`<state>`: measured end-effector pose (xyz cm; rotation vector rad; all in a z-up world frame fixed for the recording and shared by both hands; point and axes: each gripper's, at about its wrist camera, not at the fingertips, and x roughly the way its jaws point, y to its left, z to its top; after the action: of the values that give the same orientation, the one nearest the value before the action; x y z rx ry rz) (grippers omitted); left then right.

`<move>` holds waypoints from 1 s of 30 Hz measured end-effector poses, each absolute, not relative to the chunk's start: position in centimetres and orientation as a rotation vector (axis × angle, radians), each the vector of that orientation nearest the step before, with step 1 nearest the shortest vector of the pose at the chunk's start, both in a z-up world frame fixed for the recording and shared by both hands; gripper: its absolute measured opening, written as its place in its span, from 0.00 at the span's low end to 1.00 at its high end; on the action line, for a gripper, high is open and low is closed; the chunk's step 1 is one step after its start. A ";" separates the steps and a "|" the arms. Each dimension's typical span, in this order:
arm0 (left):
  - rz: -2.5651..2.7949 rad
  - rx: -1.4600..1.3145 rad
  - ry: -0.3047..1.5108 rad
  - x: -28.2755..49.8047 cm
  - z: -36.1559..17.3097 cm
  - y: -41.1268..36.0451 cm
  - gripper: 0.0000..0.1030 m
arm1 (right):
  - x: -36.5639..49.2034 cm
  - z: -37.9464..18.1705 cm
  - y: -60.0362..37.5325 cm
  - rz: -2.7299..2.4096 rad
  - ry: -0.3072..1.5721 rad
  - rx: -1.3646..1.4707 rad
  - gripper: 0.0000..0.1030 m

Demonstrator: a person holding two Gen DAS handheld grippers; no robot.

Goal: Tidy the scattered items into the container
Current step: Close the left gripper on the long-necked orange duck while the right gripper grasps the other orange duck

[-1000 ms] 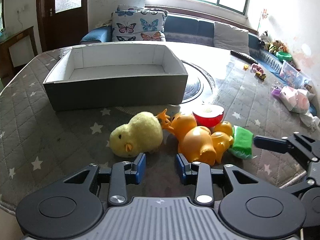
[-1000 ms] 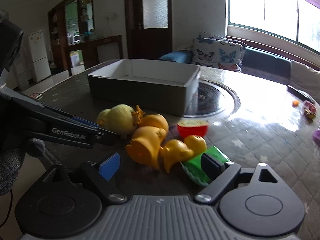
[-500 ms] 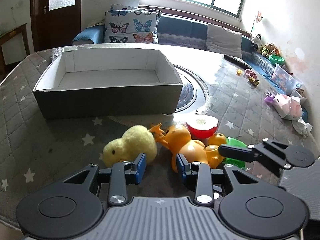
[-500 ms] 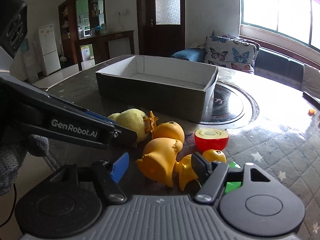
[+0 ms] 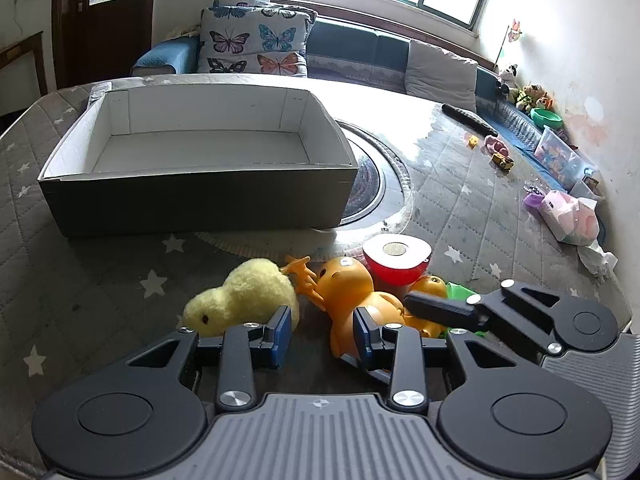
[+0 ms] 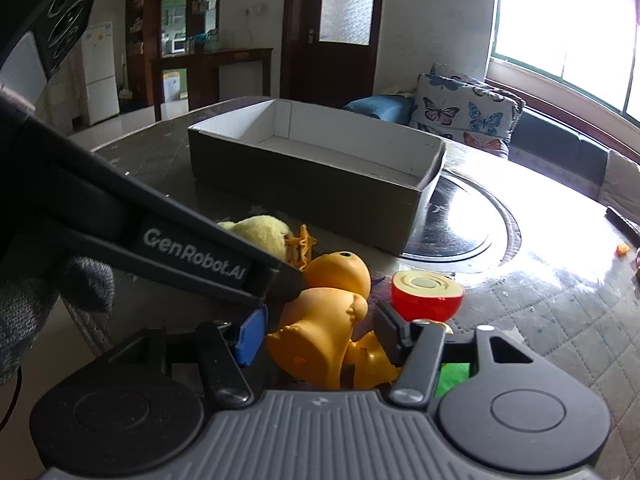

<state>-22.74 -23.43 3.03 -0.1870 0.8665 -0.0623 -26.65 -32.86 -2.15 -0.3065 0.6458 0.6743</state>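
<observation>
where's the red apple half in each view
Left wrist: the red apple half sits right of centre, behind the orange ducks.
Right wrist: it sits right of centre, just past the right hand-held gripper.
Shared landmark: the grey box, behind the toys in both.

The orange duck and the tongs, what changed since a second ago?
The right tongs moved in around the big orange duck, still open. The left tongs came closer between it and the fluffy chick. Toys and box stayed put.
</observation>
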 end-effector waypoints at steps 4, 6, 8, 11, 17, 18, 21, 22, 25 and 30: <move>-0.105 -0.193 0.875 -20.5 2.6 -17.8 0.36 | -26.9 -1.9 -32.9 0.682 0.653 -0.339 0.52; -0.121 -0.199 0.880 -19.7 2.4 -16.1 0.36 | -27.0 -1.8 -33.1 0.682 0.656 -0.350 0.49; -0.144 -0.205 0.885 -18.4 2.0 -13.5 0.36 | -27.2 -1.8 -33.6 0.674 0.658 -0.366 0.41; -0.182 -0.219 0.898 -16.6 1.5 -9.4 0.36 | -27.3 -1.7 -34.3 0.659 0.664 -0.369 0.41; -0.225 -0.226 0.916 -14.8 1.0 -5.4 0.36 | -27.5 -1.7 -35.3 0.640 0.676 -0.368 0.40; -0.231 -0.234 0.920 -14.5 0.9 -4.7 0.36 | -27.5 -1.7 -35.3 0.641 0.678 -0.367 0.40; -0.233 -0.266 0.928 -13.3 0.6 -2.9 0.36 | -27.2 -1.7 -35.1 0.650 0.680 -0.362 0.40; -0.232 -0.282 0.933 -12.9 0.4 -2.3 0.36 | -27.0 -1.7 -34.9 0.653 0.682 -0.357 0.40; -0.230 -0.332 0.953 -11.9 0.1 -1.0 0.36 | -26.3 -1.9 -34.5 0.655 0.685 -0.347 0.41; -0.241 -0.381 0.969 -10.3 0.0 0.0 0.36 | -25.5 -2.1 -34.5 0.662 0.695 -0.328 0.41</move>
<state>-10.35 0.05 0.00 -0.3809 0.9686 -0.2408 -25.46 -34.51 -2.11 -0.3280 0.6949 0.6615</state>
